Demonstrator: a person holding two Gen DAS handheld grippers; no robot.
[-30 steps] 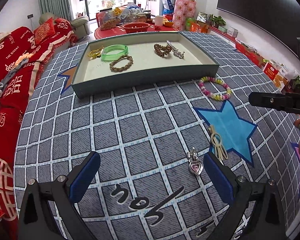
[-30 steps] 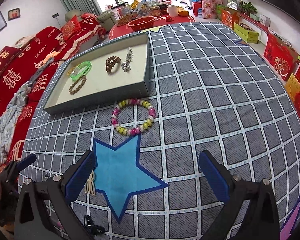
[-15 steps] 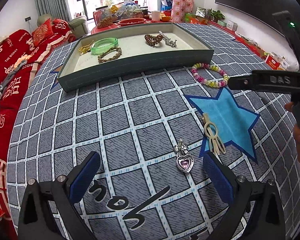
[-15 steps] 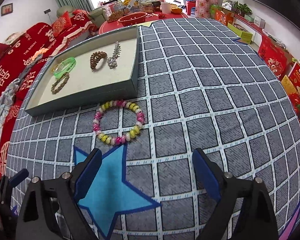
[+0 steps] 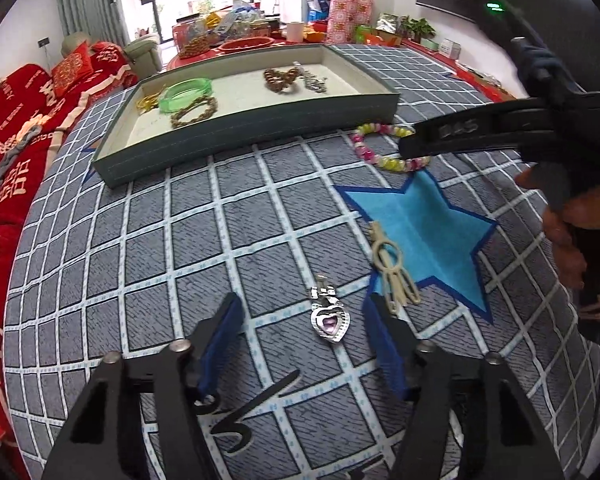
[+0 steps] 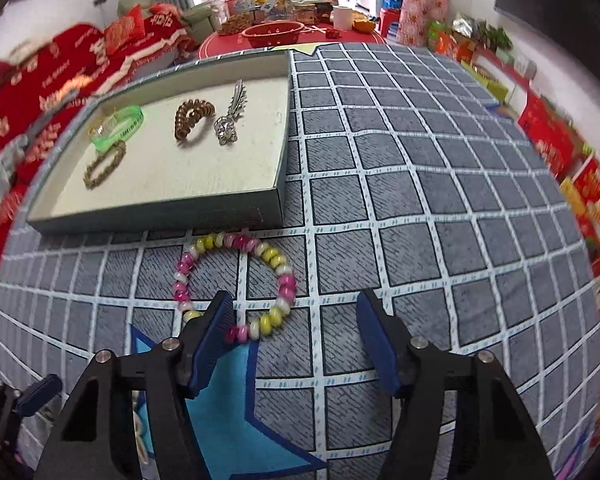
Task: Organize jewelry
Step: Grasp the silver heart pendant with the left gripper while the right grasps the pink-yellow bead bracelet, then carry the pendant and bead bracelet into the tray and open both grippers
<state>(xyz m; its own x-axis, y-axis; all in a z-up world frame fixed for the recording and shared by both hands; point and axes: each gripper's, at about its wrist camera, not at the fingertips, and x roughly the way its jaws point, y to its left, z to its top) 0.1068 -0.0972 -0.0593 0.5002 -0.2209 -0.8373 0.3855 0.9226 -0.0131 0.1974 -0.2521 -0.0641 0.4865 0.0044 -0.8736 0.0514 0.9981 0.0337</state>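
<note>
A shallow teal tray (image 5: 260,128) (image 6: 160,212) holds a green bangle (image 5: 186,90), a brown beaded bracelet (image 5: 194,112), a brown coil tie (image 6: 192,118) and a silver clip (image 6: 230,114). A silver heart pendant (image 5: 329,318) lies between the open fingers of my left gripper (image 5: 306,340). A cream clip (image 5: 392,268) lies to its right on the blue star. My right gripper (image 6: 296,332) is open, low over the near side of a pink and yellow bead bracelet (image 6: 236,280) (image 5: 384,148).
The grey checked cloth (image 6: 420,200) covers the table. A red sofa (image 5: 16,128) runs along the left. A cluttered red table (image 6: 284,28) stands behind the tray. Red boxes (image 6: 560,148) line the right wall.
Both grippers have moved forward and down. The left now frames the heart pendant and has narrowed; the right has reached the bead bracelet.
</note>
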